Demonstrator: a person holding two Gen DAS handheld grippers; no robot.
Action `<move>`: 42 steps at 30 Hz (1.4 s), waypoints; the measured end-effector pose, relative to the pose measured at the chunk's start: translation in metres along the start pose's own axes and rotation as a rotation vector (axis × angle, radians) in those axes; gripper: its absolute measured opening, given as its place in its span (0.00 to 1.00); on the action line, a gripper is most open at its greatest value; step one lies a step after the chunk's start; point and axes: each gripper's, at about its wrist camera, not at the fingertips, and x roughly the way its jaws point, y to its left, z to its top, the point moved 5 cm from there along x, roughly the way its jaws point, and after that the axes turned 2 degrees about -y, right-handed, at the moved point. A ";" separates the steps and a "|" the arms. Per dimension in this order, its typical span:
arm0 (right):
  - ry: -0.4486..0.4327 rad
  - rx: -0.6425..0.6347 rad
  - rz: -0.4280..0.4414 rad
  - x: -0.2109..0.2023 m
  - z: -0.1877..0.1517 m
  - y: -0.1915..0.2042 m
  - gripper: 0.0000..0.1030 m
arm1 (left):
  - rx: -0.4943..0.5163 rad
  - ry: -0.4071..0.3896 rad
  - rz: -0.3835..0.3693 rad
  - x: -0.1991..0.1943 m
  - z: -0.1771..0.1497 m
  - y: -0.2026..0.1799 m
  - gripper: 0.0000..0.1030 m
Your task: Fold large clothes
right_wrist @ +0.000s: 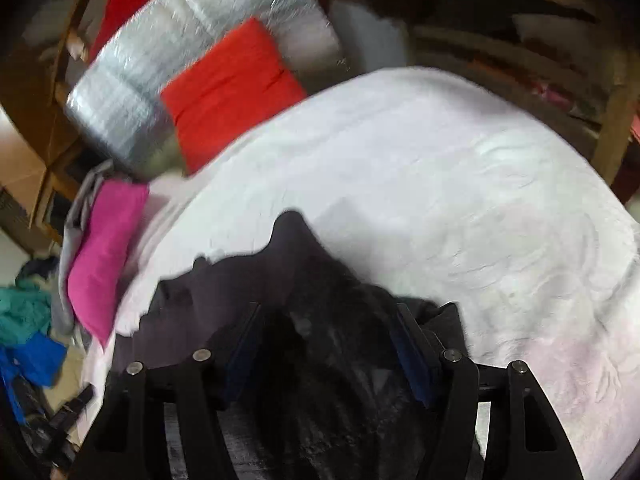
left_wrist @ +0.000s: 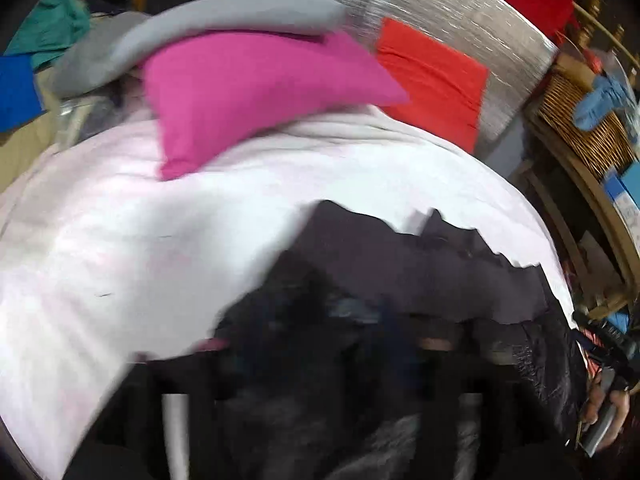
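Observation:
A dark grey-black garment (left_wrist: 400, 280) lies bunched on the white sheet (left_wrist: 140, 248) of the bed. In the left wrist view it hangs over my left gripper (left_wrist: 320, 344), whose fingers are blurred and mostly hidden by the cloth. In the right wrist view the same garment (right_wrist: 320, 340) fills the gap between the fingers (right_wrist: 412, 352) of my right gripper (right_wrist: 324, 344), which stand wide apart with cloth draped between them. The other hand-held gripper (left_wrist: 604, 420) shows at the lower right of the left view.
A folded magenta cloth (left_wrist: 256, 92) and a grey one (left_wrist: 192, 36) lie stacked at the bed's far side, a red cloth (left_wrist: 432, 80) on a silver mat (left_wrist: 460, 20). A wicker basket (left_wrist: 580, 128) and wooden shelving stand on the right. Teal and blue clothes (right_wrist: 28, 332) lie on the floor.

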 end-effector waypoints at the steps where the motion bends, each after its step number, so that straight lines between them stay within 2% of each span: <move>1: 0.010 -0.021 -0.039 0.007 -0.002 0.002 0.66 | -0.015 0.013 0.032 -0.001 -0.002 0.011 0.72; 2: 0.017 -0.037 -0.068 0.012 -0.004 0.003 0.65 | -0.044 0.043 0.076 0.002 -0.006 0.027 0.72; 3: 0.030 -0.057 -0.097 0.017 -0.007 0.004 0.61 | -0.061 0.061 0.085 0.009 -0.007 0.035 0.72; 4: 0.036 -0.068 -0.125 0.018 -0.009 0.004 0.39 | -0.094 0.107 0.065 0.017 -0.013 0.045 0.72; 5: 0.034 -0.069 -0.142 0.016 -0.010 0.002 0.21 | -0.111 0.139 0.035 0.023 -0.017 0.047 0.72; 7: 0.004 -0.063 -0.127 0.005 -0.008 -0.002 0.14 | -0.142 0.189 -0.025 0.035 -0.024 0.049 0.71; 9: -0.044 -0.057 -0.122 -0.007 -0.003 -0.005 0.11 | -0.120 0.197 -0.026 0.043 -0.025 0.045 0.71; 12: -0.039 -0.039 -0.127 -0.005 -0.003 -0.016 0.11 | -0.118 0.185 -0.034 0.054 -0.024 0.038 0.45; 14: 0.000 -0.012 -0.118 0.010 -0.006 -0.023 0.11 | -0.107 0.166 -0.032 0.059 -0.022 0.031 0.40; 16: -0.001 0.010 -0.119 0.013 -0.006 -0.029 0.11 | -0.073 0.141 -0.009 0.065 -0.020 0.024 0.34; 19: -0.015 0.019 -0.137 0.013 -0.002 -0.034 0.11 | -0.028 0.087 0.014 0.075 -0.012 0.013 0.28; 22: -0.005 0.015 -0.164 0.021 -0.006 -0.040 0.10 | -0.005 0.060 0.038 0.083 -0.008 0.005 0.28; 27: 0.019 0.065 -0.092 0.013 -0.013 -0.049 0.11 | -0.057 0.067 0.018 0.076 -0.004 0.006 0.28; 31: 0.024 0.130 0.048 -0.014 -0.020 -0.062 0.17 | -0.086 0.070 -0.030 0.046 0.000 0.013 0.38; 32: 0.031 0.147 0.076 -0.020 -0.021 -0.066 0.26 | -0.098 0.058 -0.062 0.036 0.002 0.016 0.41; 33: 0.038 0.171 0.119 -0.029 -0.023 -0.071 0.34 | -0.109 0.041 -0.092 0.024 0.003 0.020 0.49; 34: 0.042 0.183 0.132 -0.034 -0.026 -0.074 0.66 | -0.115 0.031 -0.103 0.018 0.004 0.023 0.62; 35: 0.035 0.197 0.152 -0.043 -0.029 -0.082 0.84 | -0.122 0.018 -0.112 0.008 0.004 0.028 0.68; 36: 0.026 0.193 0.169 -0.049 -0.030 -0.086 0.83 | -0.125 0.017 -0.122 0.002 0.003 0.034 0.73; 38: 0.065 0.201 0.217 -0.049 -0.034 -0.095 0.84 | -0.123 0.049 -0.150 0.001 -0.003 0.042 0.73; 42: 0.217 0.293 0.353 -0.027 -0.049 -0.113 0.84 | -0.152 0.224 -0.199 0.026 -0.028 0.057 0.73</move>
